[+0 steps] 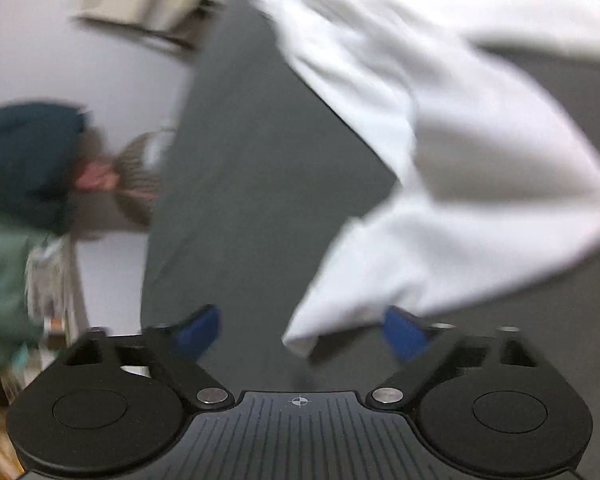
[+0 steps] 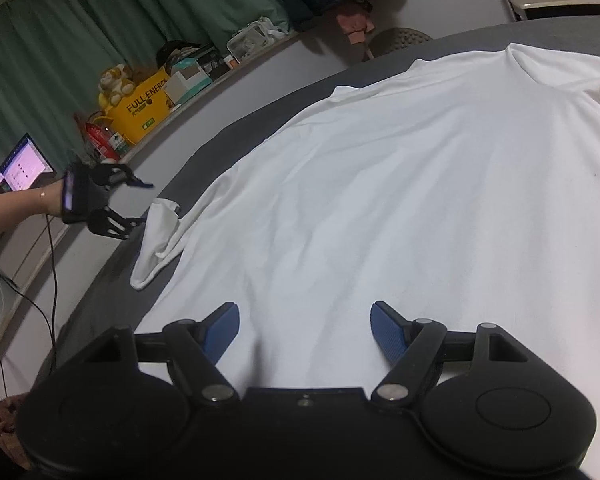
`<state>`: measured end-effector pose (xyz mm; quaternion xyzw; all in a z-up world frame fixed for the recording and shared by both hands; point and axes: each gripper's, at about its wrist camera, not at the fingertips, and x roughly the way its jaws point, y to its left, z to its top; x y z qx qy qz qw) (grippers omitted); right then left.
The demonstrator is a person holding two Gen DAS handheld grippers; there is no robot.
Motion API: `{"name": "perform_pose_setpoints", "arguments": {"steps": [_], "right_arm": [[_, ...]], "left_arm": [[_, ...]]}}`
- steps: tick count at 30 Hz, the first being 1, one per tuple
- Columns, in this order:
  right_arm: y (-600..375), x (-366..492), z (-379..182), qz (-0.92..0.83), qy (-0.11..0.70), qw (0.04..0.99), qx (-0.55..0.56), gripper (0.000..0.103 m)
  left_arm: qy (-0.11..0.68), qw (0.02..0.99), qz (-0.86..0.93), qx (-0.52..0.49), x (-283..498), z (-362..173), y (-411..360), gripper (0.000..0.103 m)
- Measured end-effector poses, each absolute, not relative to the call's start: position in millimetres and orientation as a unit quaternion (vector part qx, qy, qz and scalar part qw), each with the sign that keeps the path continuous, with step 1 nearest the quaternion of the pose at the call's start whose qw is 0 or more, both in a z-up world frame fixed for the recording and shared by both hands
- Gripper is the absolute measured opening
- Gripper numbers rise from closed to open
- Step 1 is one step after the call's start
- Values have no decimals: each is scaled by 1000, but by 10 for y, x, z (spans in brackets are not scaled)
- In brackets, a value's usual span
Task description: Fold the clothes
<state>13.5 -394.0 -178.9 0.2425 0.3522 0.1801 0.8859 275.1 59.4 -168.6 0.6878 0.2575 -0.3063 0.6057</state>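
White shirt lies spread flat on a dark grey table, filling the right wrist view from centre out to 3 o'clock, collar end up at 1 o'clock. One sleeve hangs crumpled off the shirt's edge at 9 o'clock, resting on the grey surface.

Right gripper sits low at 6 o'clock over the shirt's near hem, blue pads spread wide apart, nothing between them; contact with the cloth cannot be told.

Left gripper shows at 9 o'clock in the right wrist view, held in a hand, fingers spread, tips just beside the sleeve end. In the blurred left wrist view the same gripper is spread too, sleeve cuff lying between the blue pads, not pinched.

Background at 10 o'clock: yellow box, laptop, green curtain.
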Motion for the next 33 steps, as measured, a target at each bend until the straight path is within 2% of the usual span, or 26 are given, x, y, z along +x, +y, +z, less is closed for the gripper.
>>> {"name": "perform_pose_setpoints", "arguments": {"steps": [1, 3, 4, 5, 6, 7, 12, 14, 17, 19, 23, 27, 33], "right_arm": [[-3945, 136, -1793, 180, 352, 885, 245, 72], [-3948, 129, -1800, 182, 351, 886, 244, 72], [-3948, 125, -1804, 182, 350, 886, 243, 72], [-3946, 121, -1806, 183, 350, 887, 242, 72], [-3944, 122, -1807, 183, 349, 887, 241, 73], [-3943, 125, -1809, 184, 349, 887, 242, 74], [-3950, 120, -1822, 186, 343, 886, 250, 76], [-3954, 119, -1822, 186, 342, 885, 254, 76], [-3945, 120, -1812, 188, 343, 883, 258, 76], [-3925, 115, -1805, 191, 344, 882, 258, 76], [-3875, 109, -1787, 200, 346, 881, 254, 76], [-3837, 100, -1758, 208, 348, 880, 247, 76], [-3858, 81, -1692, 204, 346, 882, 246, 76]], "left_arm": [[255, 580, -307, 710, 2731, -1753, 555, 60], [247, 530, -307, 751, 2728, -1869, 467, 53], [241, 514, -305, 764, 2731, -1920, 443, 37], [234, 501, -303, 776, 2734, -1970, 424, 27], [227, 488, -301, 787, 2738, -2020, 405, 7], [230, 484, -300, 789, 2737, -2036, 377, 4], [300, 576, -283, 706, 2773, -1712, 328, 4], [343, 654, -277, 615, 2805, -1340, 373, 3], [445, 725, -309, 426, 2827, -753, 716, 3], [501, 743, -313, 314, 2830, -446, 976, 3], [594, 739, -268, 171, 2819, -179, 1607, 4], [668, 715, -201, 54, 2699, -394, 2135, 4], [734, 665, -111, 82, 2387, -1373, 2269, 4]]}}
